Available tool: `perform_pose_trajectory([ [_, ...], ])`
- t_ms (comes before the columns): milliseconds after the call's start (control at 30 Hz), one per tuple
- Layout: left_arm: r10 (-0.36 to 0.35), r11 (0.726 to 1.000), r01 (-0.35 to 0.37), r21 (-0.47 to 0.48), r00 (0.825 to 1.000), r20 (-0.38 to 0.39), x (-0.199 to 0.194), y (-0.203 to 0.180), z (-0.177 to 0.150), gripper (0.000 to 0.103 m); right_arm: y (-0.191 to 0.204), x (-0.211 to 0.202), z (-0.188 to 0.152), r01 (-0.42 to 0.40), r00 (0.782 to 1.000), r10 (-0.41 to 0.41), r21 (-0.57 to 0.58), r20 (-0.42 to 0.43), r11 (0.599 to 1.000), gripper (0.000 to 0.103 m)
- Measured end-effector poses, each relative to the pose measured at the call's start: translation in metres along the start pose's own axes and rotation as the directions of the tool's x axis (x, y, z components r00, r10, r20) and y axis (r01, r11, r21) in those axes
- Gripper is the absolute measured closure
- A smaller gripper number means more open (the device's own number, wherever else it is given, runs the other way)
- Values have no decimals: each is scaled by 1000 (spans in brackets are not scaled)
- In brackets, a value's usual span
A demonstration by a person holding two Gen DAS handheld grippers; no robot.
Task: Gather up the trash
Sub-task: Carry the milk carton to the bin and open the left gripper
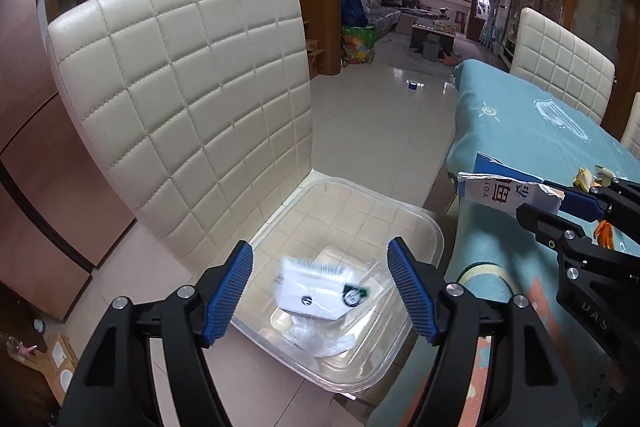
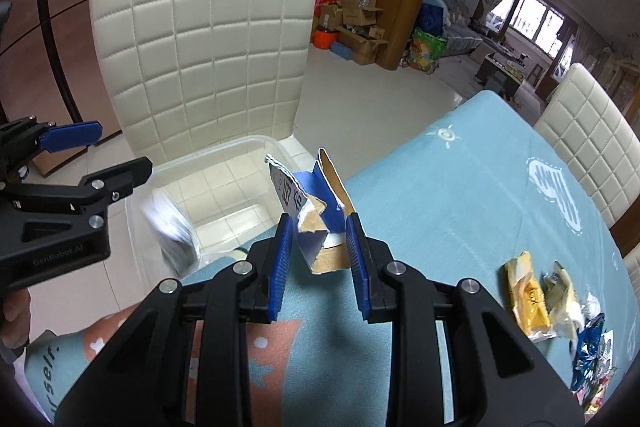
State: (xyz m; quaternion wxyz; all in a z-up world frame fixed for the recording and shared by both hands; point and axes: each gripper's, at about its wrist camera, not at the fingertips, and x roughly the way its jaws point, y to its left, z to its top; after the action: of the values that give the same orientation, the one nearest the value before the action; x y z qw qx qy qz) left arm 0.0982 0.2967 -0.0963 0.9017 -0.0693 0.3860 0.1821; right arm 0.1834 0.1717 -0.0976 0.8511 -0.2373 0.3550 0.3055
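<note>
A clear plastic bin (image 1: 434, 235) sits on a white quilted chair seat beside the table. My left gripper (image 1: 320, 291) is open above it. A white packet (image 1: 316, 287), motion-blurred, is in mid-air or just landing inside the bin, over crumpled clear plastic (image 1: 316, 341). My right gripper (image 2: 318, 259) is shut on a torn blue and white cardboard carton (image 2: 312, 203), held over the table's near edge beside the bin (image 2: 224, 147). The carton also shows in the left wrist view (image 1: 512, 193).
The table has a light blue cloth (image 2: 460, 211). A yellow wrapper (image 2: 526, 299) and blue foil scraps (image 2: 592, 355) lie on it at the right. The white chair back (image 1: 180, 99) rises behind the bin. A second white chair (image 2: 588, 139) stands across the table.
</note>
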Motion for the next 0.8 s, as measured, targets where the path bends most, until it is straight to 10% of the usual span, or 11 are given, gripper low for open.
perform_pose_trajectory([
  [800, 10, 995, -10, -96, 1000, -3, -14, 25, -18, 27, 17, 6, -5, -47, 999, 47, -24, -10, 999, 71],
])
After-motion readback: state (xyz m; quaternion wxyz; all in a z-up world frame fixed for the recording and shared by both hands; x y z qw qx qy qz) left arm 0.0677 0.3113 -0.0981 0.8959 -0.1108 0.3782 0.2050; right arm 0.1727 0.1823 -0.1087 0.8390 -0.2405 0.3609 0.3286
